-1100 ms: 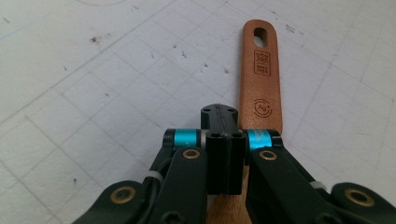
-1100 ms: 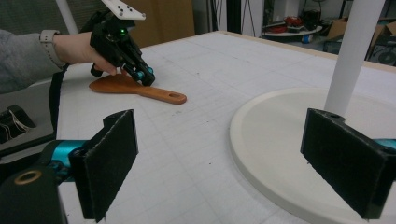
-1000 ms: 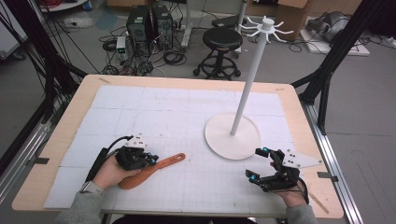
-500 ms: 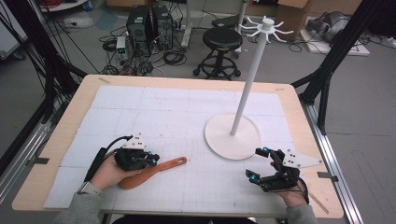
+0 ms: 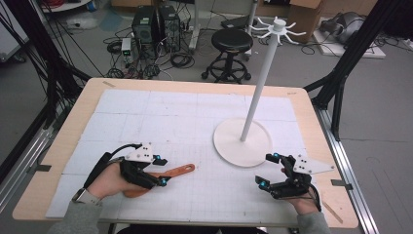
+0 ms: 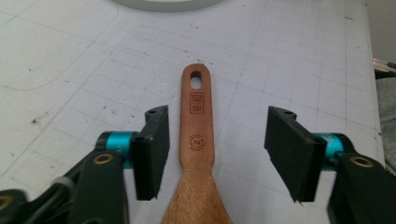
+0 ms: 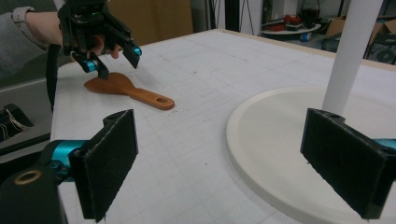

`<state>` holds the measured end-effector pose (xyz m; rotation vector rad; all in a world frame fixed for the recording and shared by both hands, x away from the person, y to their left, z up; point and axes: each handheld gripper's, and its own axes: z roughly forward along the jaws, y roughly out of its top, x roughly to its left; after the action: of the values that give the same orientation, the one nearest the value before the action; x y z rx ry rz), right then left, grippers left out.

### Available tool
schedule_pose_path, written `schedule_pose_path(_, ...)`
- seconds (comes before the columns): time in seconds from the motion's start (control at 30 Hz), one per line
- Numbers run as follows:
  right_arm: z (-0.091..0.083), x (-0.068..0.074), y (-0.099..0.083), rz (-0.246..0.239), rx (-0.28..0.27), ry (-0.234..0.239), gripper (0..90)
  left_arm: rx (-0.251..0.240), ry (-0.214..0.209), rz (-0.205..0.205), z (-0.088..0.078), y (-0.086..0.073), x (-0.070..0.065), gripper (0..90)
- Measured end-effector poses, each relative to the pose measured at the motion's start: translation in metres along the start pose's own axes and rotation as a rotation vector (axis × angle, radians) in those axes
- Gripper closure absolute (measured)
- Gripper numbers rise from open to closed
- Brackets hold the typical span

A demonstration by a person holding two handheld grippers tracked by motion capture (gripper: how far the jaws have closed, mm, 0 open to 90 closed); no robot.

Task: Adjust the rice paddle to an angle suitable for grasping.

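One flat brown wooden spatula [image 6: 197, 154] lies on the counter [image 5: 195, 92], well left of the white round-based hook stand [image 5: 243, 141]. Left tongs [image 5: 157, 170] have just been spreading, jaws astride its handle (not touching). Right tongs [image 5: 269, 170] spread, idle beside the stand. Hanging appears outstanding.

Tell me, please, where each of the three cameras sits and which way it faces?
High view: above the person's side of the table, looking forward and down; both hands, left tool and right tool show.
Left gripper view: on the left tool, looking down at the wooden spatula between open jaws.
Right gripper view: on the right tool, looking across the table; open jaws show.
Shared: spatula, white stand base.
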<state>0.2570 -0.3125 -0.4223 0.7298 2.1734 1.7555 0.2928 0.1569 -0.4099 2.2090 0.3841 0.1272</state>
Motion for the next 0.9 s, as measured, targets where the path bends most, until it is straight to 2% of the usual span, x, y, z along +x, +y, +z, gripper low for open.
schedule_pose_path(0.07,0.001,0.000,0.000,-0.007,0.004,0.002,9.7,0.006,-0.001,-0.013,0.001,0.000,0.000,30.1)
schedule_pose_path(0.1,0.001,0.000,0.000,-0.008,0.005,0.004,9.8,0.064,-0.014,-0.051,0.005,0.000,0.002,26.0)
schedule_pose_path(0.13,0.001,0.000,0.000,-0.010,0.003,0.001,9.7,0.064,-0.014,-0.051,0.005,0.000,0.002,19.4)
schedule_pose_path(0.17,0.001,0.000,0.001,-0.010,-0.002,0.001,9.7,0.125,0.004,-0.042,0.009,0.000,0.002,16.6)
schedule_pose_path(0.33,0.000,0.000,0.001,-0.005,-0.007,-0.005,9.7,0.135,0.004,-0.078,0.014,0.001,0.006,16.2)
schedule_pose_path(0.4,0.001,0.000,0.001,-0.009,-0.003,-0.002,9.7,0.151,0.000,-0.072,0.014,0.002,0.008,16.2)
schedule_pose_path(0.57,0.000,0.000,0.000,-0.007,-0.004,-0.002,9.8,0.147,-0.024,-0.054,0.013,0.005,0.011,17.8)
schedule_pose_path(0.63,-0.001,0.001,0.000,-0.007,-0.005,-0.004,9.8,0.159,-0.028,-0.053,0.014,0.007,0.011,18.2)
schedule_pose_path(0.73,-0.001,0.001,0.000,-0.010,-0.004,-0.005,9.8,0.185,-0.028,-0.027,0.017,0.011,0.011,19.4)
schedule_pose_path(0.83,-0.002,0.002,0.000,-0.002,0.000,-0.004,9.8,0.212,-0.048,-0.016,0.020,0.013,0.011,19.5)
schedule_pose_path(0.9,-0.002,0.002,0.000,-0.006,-0.006,-0.009,9.8,0.227,-0.054,-0.020,0.024,0.012,0.013,20.6)
